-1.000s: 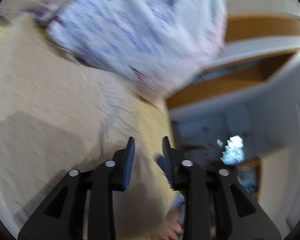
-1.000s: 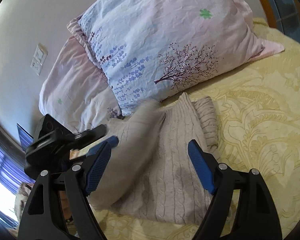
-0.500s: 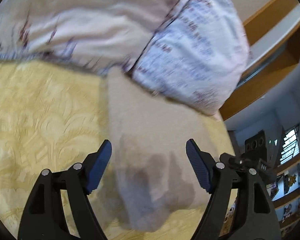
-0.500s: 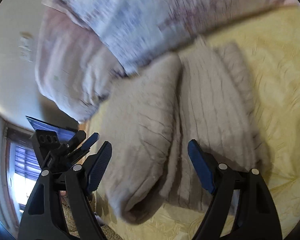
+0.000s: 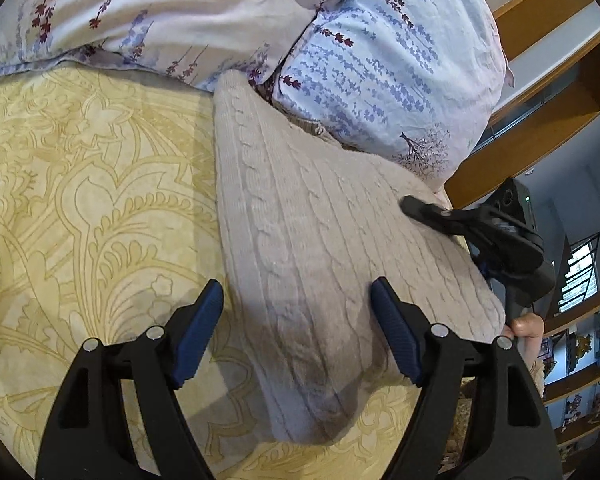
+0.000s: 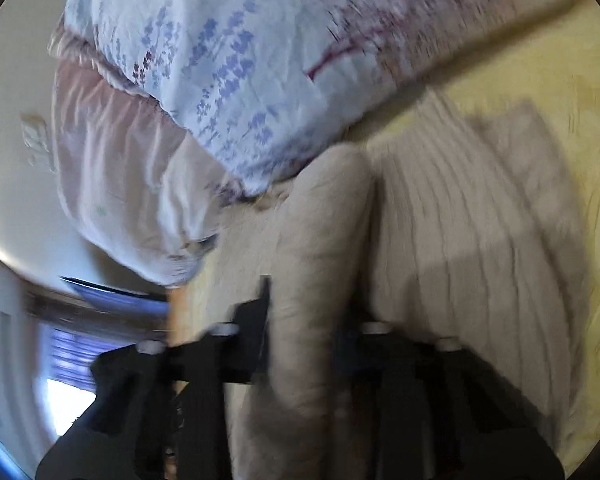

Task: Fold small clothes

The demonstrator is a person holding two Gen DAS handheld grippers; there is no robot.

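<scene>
A beige cable-knit sweater [image 5: 312, 240] lies partly folded on the yellow patterned bedspread [image 5: 80, 208], its far end against the pillows. My left gripper [image 5: 296, 324] is open and empty, hovering over the sweater's near left part. My right gripper [image 6: 312, 320] is shut on a raised fold of the sweater [image 6: 320, 260] at its edge; the view is blurred. The right gripper also shows in the left wrist view [image 5: 440, 216], at the sweater's right side.
Two floral pillows [image 5: 380, 52] lie at the head of the bed, touching the sweater. A wooden headboard [image 5: 540, 120] and shelves [image 5: 580, 360] lie to the right. The bed's edge runs along the sweater's right side.
My left gripper opened, let go and swung back over the sweater. My right gripper moved forward onto the sweater's folded edge and closed on it.
</scene>
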